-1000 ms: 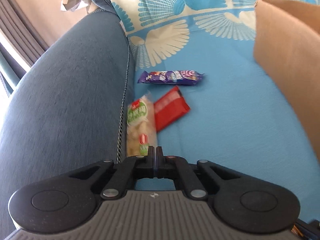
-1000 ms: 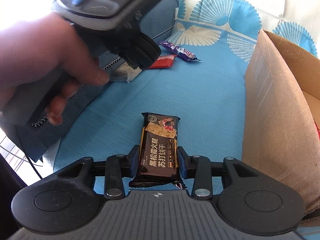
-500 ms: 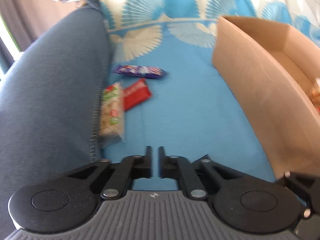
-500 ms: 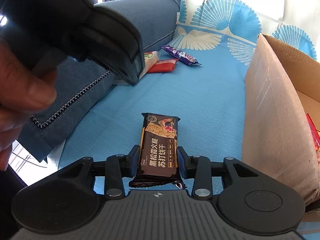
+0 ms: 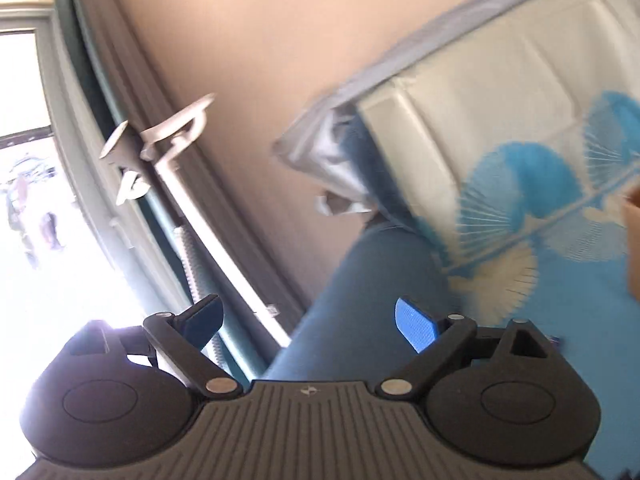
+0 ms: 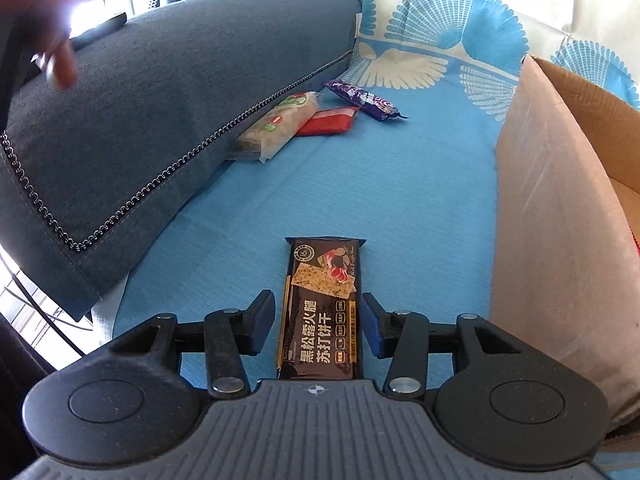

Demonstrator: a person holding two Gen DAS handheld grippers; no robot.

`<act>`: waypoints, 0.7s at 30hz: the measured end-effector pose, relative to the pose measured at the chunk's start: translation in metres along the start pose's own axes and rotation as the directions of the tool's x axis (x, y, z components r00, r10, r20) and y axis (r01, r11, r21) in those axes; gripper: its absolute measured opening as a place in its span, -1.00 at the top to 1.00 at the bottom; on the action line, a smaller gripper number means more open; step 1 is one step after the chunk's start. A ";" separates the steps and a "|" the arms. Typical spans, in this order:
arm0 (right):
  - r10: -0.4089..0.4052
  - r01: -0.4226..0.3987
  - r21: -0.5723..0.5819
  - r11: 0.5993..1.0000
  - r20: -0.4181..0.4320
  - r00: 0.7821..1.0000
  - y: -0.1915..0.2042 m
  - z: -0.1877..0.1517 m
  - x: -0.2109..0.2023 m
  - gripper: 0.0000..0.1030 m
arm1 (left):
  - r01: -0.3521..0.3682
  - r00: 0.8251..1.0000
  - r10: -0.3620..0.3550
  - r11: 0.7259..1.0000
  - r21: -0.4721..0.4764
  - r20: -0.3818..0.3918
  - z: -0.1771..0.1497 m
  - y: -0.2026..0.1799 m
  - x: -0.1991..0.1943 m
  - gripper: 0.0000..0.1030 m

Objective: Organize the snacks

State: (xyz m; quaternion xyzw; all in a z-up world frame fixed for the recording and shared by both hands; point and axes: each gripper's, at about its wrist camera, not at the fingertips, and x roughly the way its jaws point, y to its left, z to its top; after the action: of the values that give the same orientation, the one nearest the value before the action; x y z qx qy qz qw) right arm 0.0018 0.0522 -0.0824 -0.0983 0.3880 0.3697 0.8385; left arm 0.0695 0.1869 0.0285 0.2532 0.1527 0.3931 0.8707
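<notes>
A black cracker packet lies flat on the blue sofa cover, between the fingers of my right gripper. Its jaws are opening, and a gap shows between the left pad and the packet. Further back, a clear green-labelled packet, a red packet and a purple bar lie by the armrest. My left gripper points level at the wall and sofa back. Its jaws are opening wide, with nothing between them. No snack shows in the blurred left wrist view.
An open cardboard box stands on the right of the seat; its corner shows in the left wrist view. A dark blue armrest bounds the left. A hand is at the top left. Curtains hang by a bright window.
The left gripper has swung up from the snacks toward the wall, and its shut jaws have spread wide. The right jaws have parted from the black packet. The hand has left the middle of the right view.
</notes>
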 end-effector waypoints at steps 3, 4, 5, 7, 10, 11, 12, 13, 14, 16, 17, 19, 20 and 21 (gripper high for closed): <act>0.003 -0.003 0.007 1.000 -0.001 1.000 0.000 0.002 0.002 0.00 | -0.032 0.999 0.032 0.999 -0.009 0.004 0.007 0.005 0.019 -0.86; 0.003 -0.003 0.007 1.000 -0.003 1.000 0.000 0.002 0.003 -0.01 | -0.036 0.999 0.036 0.999 -0.008 0.005 0.009 0.006 0.023 -0.86; 0.003 -0.003 0.006 1.000 -0.005 1.000 0.001 0.003 0.004 -0.01 | -0.041 0.999 0.041 0.999 -0.006 0.001 0.011 0.006 0.027 -0.86; 0.002 -0.002 0.001 1.000 -0.008 1.000 0.001 0.003 0.005 -0.02 | -0.040 0.999 0.040 0.999 -0.011 -0.027 0.012 0.010 0.036 -0.87; 0.005 -0.005 0.000 1.000 -0.007 1.000 0.001 0.004 0.007 -0.02 | -0.043 0.990 0.039 0.999 -0.023 -0.136 0.009 0.014 0.048 -0.89; 0.007 -0.007 0.000 1.000 -0.007 1.000 0.001 0.005 0.007 -0.02 | -0.033 0.990 0.028 0.999 -0.034 -0.139 0.008 0.016 0.049 -0.89; 0.008 -0.008 0.003 1.000 -0.006 1.000 0.001 0.005 0.008 -0.02 | -0.038 0.992 0.033 0.998 -0.040 -0.122 0.010 0.018 0.048 -0.89; 0.010 -0.010 0.006 1.000 -0.005 1.000 0.000 0.006 0.009 -0.02 | -0.054 0.995 0.050 0.997 -0.047 -0.089 0.011 0.019 0.044 -0.89; 0.011 -0.011 0.009 1.000 -0.004 1.000 0.000 0.007 0.009 -0.02 | -0.060 0.997 0.057 0.996 -0.060 -0.054 0.014 0.023 0.039 -0.91; 0.011 -0.011 0.012 1.000 -0.006 1.000 0.000 0.007 0.011 -0.03 | -0.044 0.999 0.042 0.996 -0.082 -0.028 0.017 0.025 0.033 -0.96; 0.011 -0.011 0.014 1.000 -0.007 1.000 0.000 0.007 0.011 -0.03 | -0.022 1.000 0.021 0.996 -0.088 -0.019 0.017 0.024 0.031 -0.96; 0.012 -0.012 0.011 1.000 -0.006 1.000 0.001 0.006 0.010 -0.04 | 0.043 0.999 -0.042 0.996 -0.077 0.011 0.020 0.016 0.025 -0.97; 0.012 -0.012 0.007 1.000 -0.004 1.000 0.001 0.006 0.010 -0.05 | 0.086 0.996 -0.084 0.994 -0.062 0.030 0.021 0.009 0.021 -0.97; 0.010 -0.010 0.005 1.000 -0.003 1.000 0.001 0.006 0.010 -0.05 | 0.143 0.989 -0.141 0.988 -0.057 0.037 0.021 0.004 0.019 -0.97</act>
State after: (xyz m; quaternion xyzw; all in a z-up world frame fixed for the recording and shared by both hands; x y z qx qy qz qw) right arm 0.0084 0.0612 -0.0852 -0.0948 0.3907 0.3726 0.8364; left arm 0.0890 0.1969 0.0464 0.2219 0.1443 0.3304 0.9060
